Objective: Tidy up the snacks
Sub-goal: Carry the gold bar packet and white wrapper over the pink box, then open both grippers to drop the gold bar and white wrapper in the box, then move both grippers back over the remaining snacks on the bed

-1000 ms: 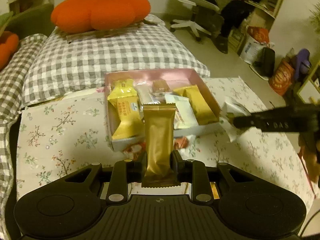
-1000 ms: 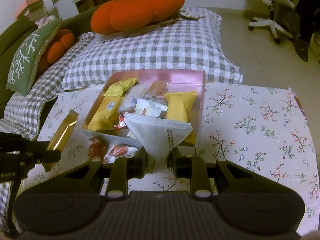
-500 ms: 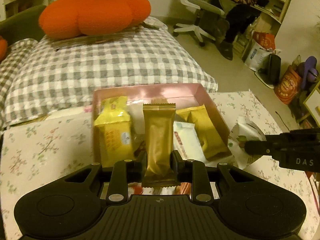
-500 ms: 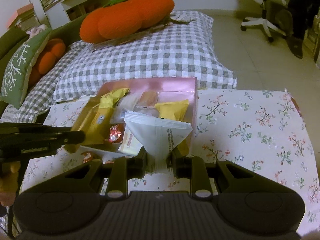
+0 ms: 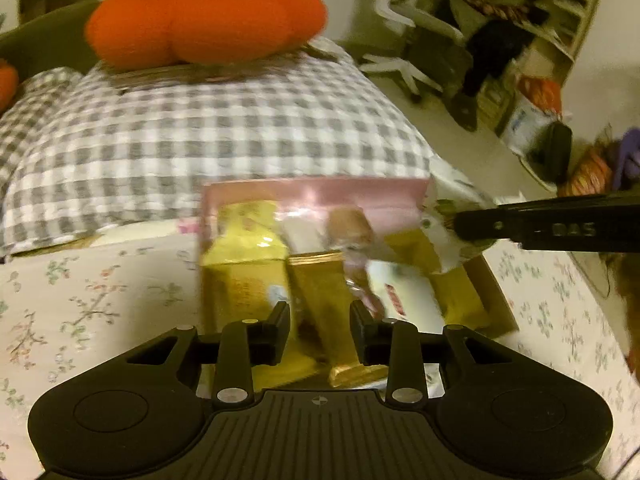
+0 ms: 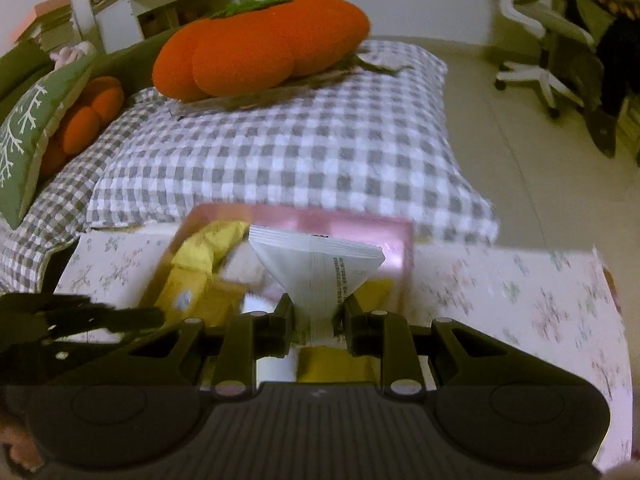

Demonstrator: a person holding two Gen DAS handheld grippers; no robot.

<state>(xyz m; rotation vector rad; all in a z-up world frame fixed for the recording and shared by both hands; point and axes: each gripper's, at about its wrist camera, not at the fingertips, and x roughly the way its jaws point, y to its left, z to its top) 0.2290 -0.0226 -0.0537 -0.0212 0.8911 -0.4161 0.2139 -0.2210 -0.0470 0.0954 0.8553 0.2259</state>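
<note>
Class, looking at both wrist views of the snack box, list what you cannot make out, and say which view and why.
- Print on the white packet, right wrist view: too small and blurred.
- Snacks in the pink box, left wrist view: motion blur smears the labels.
- Lower end of the gold bar, left wrist view: hidden behind the opening left gripper.
- Box's near wall, right wrist view: covered by the right gripper.

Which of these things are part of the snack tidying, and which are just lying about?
Part of the job:
- pink box holding snacks
- gold packet between the opening jaws of the left gripper, over the box
- white packet clamped in the right gripper
- yellow packets in the box

Just lying about:
- orange pumpkin cushion
- checked pillow
- office chair
- floral cloth
</note>
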